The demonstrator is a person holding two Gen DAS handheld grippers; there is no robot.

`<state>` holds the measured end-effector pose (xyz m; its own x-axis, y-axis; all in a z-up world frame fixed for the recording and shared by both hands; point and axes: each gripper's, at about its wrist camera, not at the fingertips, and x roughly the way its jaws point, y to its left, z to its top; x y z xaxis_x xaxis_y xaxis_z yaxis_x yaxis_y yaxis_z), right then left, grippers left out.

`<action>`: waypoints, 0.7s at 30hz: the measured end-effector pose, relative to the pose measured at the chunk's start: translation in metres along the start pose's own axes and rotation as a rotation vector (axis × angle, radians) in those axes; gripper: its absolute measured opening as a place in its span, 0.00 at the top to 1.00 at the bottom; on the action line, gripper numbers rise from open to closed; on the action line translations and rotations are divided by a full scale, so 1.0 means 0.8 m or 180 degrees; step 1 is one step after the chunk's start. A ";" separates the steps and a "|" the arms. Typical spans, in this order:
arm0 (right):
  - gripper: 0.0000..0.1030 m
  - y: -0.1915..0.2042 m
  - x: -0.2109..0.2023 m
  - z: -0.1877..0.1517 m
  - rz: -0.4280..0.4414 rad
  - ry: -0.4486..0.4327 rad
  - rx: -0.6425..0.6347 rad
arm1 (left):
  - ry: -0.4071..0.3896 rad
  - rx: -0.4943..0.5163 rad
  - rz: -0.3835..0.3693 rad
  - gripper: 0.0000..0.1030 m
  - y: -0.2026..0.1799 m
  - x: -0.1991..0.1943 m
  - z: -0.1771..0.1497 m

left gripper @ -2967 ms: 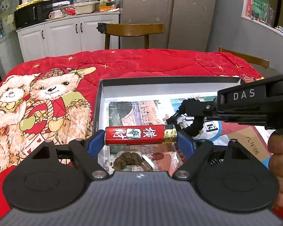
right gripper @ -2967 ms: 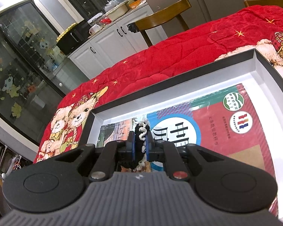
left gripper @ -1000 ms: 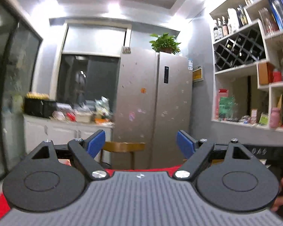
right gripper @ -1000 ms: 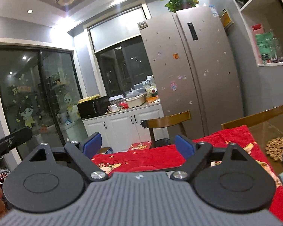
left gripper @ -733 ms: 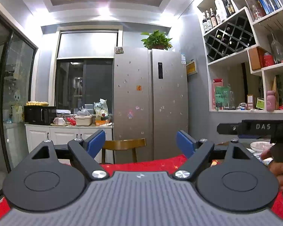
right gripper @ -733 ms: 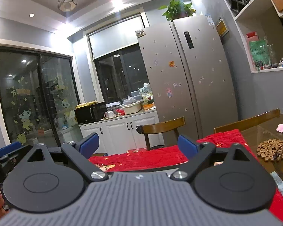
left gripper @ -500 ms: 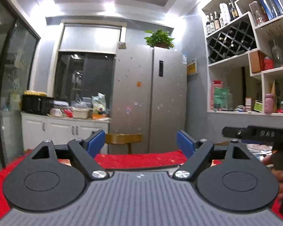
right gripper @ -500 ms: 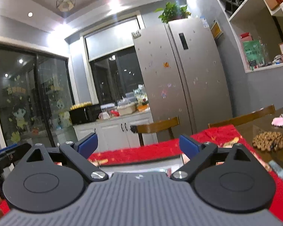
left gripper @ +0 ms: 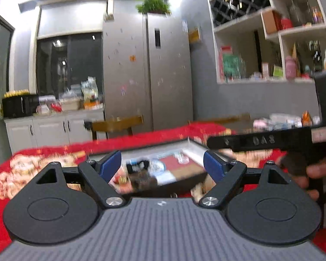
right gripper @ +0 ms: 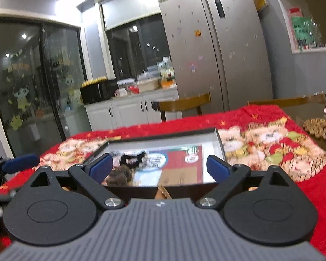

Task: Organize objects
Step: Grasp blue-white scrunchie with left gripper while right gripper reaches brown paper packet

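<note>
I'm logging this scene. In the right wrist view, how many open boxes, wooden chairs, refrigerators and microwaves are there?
Open box: 1
Wooden chairs: 2
Refrigerator: 1
Microwave: 1
Total: 5

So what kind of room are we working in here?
Most likely a home kitchen-dining area: a tall double-door fridge, white counter cabinets with a microwave on top, and a dining table under a red bear-print cloth, wooden chairs behind it.
</note>
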<state>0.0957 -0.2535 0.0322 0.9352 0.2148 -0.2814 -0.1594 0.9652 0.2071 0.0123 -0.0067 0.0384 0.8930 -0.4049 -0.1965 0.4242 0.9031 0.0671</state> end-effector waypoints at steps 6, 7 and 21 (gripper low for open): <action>0.06 -0.012 0.023 -0.010 0.0090 0.0362 0.0112 | 0.0541 0.0075 -0.0060 0.16 -0.010 0.035 -0.029; 0.06 -0.014 0.025 -0.012 0.0093 0.0381 0.0125 | 0.0572 0.0090 -0.0053 0.16 -0.011 0.039 -0.032; 0.20 -0.030 0.048 -0.030 0.0174 0.0772 0.0364 | 0.0840 0.0145 -0.0010 0.39 -0.011 0.068 -0.044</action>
<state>0.1279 -0.2646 -0.0060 0.8210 0.3088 -0.4802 -0.1580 0.9311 0.3287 0.0521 -0.0316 -0.0074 0.8241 -0.3509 -0.4447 0.4387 0.8920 0.1090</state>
